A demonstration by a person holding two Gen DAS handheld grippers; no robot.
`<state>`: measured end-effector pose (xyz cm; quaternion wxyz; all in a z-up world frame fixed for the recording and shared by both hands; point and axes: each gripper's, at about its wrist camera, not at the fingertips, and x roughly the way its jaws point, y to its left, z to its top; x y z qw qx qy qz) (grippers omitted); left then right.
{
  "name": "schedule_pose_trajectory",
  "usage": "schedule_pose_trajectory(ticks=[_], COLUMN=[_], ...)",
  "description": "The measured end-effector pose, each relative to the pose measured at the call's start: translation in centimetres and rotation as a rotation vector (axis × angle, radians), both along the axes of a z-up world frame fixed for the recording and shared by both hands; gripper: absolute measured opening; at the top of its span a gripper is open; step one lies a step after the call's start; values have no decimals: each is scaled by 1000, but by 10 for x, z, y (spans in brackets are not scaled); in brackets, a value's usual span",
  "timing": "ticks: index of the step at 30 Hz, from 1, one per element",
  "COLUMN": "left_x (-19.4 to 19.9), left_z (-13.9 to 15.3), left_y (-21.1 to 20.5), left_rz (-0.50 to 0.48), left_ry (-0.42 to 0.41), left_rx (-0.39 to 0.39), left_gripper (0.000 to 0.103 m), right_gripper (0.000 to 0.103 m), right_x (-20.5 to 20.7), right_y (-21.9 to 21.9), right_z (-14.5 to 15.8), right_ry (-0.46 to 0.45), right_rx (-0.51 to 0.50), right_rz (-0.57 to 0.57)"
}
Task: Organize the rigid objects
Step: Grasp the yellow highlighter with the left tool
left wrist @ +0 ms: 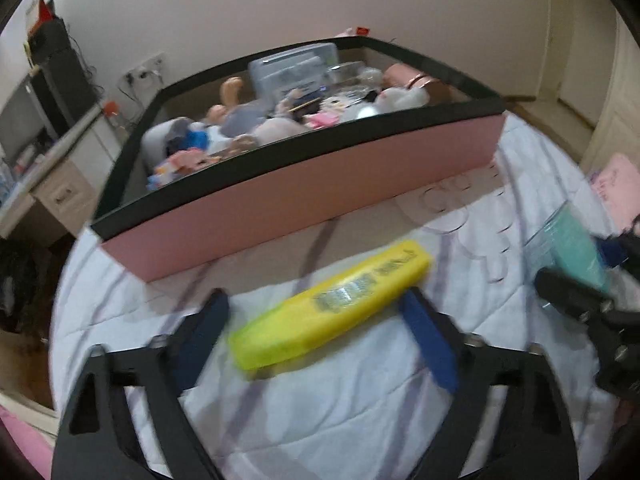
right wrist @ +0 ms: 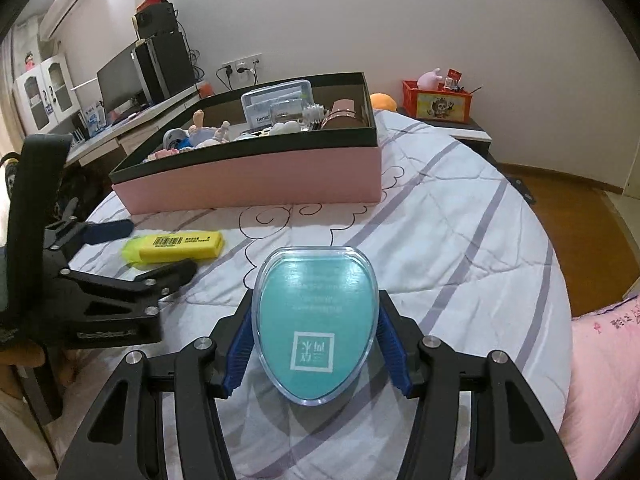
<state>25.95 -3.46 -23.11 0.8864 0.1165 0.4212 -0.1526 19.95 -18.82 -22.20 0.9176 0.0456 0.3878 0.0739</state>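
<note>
Left gripper (left wrist: 316,332): jaws spread wide either side of a yellow case (left wrist: 332,306) lying on the bedsheet (left wrist: 360,420), not clamped. Pink box (right wrist: 256,184): behind on the bed, full of toys. Right gripper (right wrist: 316,344): pads pressed against a teal case (right wrist: 315,316).

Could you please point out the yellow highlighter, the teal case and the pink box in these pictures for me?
yellow highlighter (left wrist: 332,308): left wrist view, on the middle of its barrel.
teal case (right wrist: 315,320): right wrist view, on the centre of its lid.
pink box (right wrist: 256,188): right wrist view, on its pink front wall.
</note>
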Motion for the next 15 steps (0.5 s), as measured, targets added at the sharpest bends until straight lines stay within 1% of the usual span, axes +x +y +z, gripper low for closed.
schedule_pose_trajectory(ticks=[1, 3, 4, 5, 7, 8, 15], left_x=[0, -2, -4, -6, -15, -19, -46], left_z=[0, 0, 1, 1, 2, 2, 1], left_y=[-1, -5, -7, -9, -14, -15, -1], left_rz=[-10, -21, -25, -28, -20, -19, 32], left_ry=[5, 11, 11, 11, -2, -7, 13], left_rx=[-13, -29, -33, -36, -14, -10, -74], left_gripper=[68, 50, 45, 35, 32, 28, 27], right_gripper=[57, 57, 57, 57, 57, 57, 58], right_x=[0, 1, 2, 2, 3, 3, 0], right_y=[-1, -2, -1, -1, 0, -1, -1], right_z=[-1, -2, -2, -2, -3, -3, -3], right_ry=[3, 8, 9, 9, 19, 18, 13], right_rx=[6, 11, 10, 8, 4, 8, 9], right_rz=[0, 1, 0, 0, -2, -2, -5])
